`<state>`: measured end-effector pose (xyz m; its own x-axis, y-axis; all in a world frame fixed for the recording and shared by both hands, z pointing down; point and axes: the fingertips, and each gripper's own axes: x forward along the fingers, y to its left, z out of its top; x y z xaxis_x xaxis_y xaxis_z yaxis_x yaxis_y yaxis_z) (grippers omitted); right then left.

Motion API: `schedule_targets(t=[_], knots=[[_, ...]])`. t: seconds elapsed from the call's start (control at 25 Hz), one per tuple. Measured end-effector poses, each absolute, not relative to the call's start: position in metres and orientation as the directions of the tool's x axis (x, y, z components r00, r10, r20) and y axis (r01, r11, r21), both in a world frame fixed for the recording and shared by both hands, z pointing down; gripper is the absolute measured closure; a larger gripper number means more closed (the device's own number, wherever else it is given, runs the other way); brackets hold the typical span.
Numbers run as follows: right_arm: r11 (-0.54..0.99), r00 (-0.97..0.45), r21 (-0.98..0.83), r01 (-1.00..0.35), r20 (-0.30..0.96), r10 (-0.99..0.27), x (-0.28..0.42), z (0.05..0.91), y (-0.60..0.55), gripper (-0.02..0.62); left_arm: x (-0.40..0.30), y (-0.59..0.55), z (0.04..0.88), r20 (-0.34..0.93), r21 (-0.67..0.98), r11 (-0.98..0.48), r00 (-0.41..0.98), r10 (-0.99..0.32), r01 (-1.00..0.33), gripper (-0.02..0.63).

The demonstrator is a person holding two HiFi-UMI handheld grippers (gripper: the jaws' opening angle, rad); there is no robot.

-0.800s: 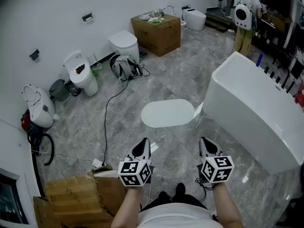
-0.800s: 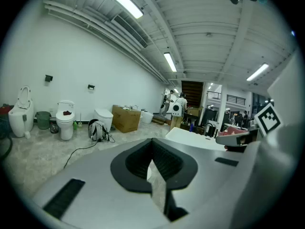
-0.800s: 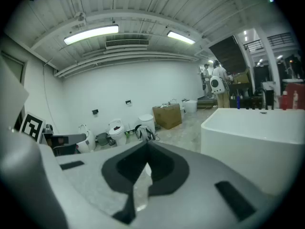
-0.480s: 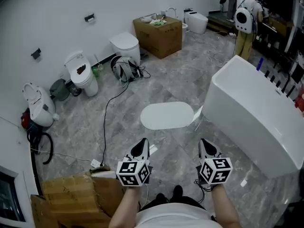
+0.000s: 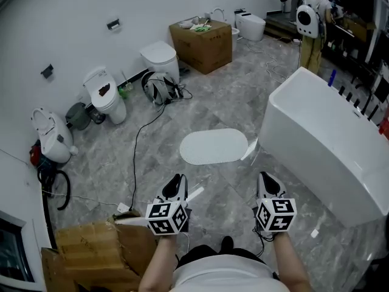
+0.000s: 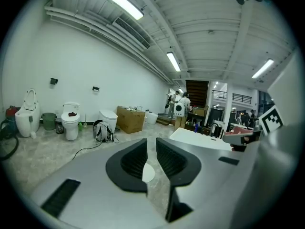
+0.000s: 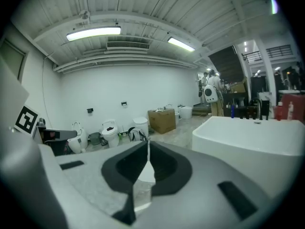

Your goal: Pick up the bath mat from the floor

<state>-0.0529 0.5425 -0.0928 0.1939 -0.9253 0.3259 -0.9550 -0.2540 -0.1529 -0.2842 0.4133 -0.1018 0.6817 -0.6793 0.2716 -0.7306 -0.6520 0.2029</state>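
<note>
Workshop-like hall, not home: several toilets [image 5: 104, 97] along wall [image 5: 73, 17], bathtub [image 5: 322, 132], cardboard box [image 5: 202, 44] (ribbed ceiling [image 6: 205, 18], strip lights [image 6: 116, 1]).

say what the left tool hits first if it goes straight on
Probably the mat, framed between the parted jaws of the left tool; the way there looks free, though depth is unclear.

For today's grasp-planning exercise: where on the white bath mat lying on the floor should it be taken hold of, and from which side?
Probably the near long edge of the bath mat, approached from the near side with the jaws low to the floor. It lies flat and thin, so only a rim can be pinched, and the bathtub crowds its right end.
</note>
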Motion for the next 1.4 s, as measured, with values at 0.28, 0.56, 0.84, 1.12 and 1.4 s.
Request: schedule_targets(t=[0.28,0.56,0.84,1.12,1.4], knots=[[-0.266,0.179,-0.174,-0.948,0.400,-0.899,-0.029,-0.072,0.541,0.491,-0.277,0.413,-0.098,0.279,0.178,-0.640,0.662,-0.695,-0.747,0.465],[-0.261,0.150,-0.207,-0.943,0.438,-0.886,-0.018,-0.061,0.527,0.436,-0.275,0.391,-0.091,0.298,0.175,-0.614,0.636,-0.712,-0.770,0.426],[-0.281,0.149,-0.224,-0.933,0.470,-0.870,0.003,-0.045,0.474,0.436,-0.261,0.326,-0.067,0.334,0.195,-0.592,0.621,-0.709,-0.782,0.397],[-0.293,0.154,-0.214,-0.932,0.498,-0.853,0.035,-0.041,0.377,0.436,-0.238,0.218,-0.048,0.365,0.217,-0.573,0.610,-0.703,-0.790,0.394],[-0.339,0.194,-0.200,-0.919,0.520,-0.832,0.068,-0.041,0.282,0.436,-0.218,0.118,-0.039,0.386,0.224,-0.570,0.609,-0.693,-0.791,0.388]])
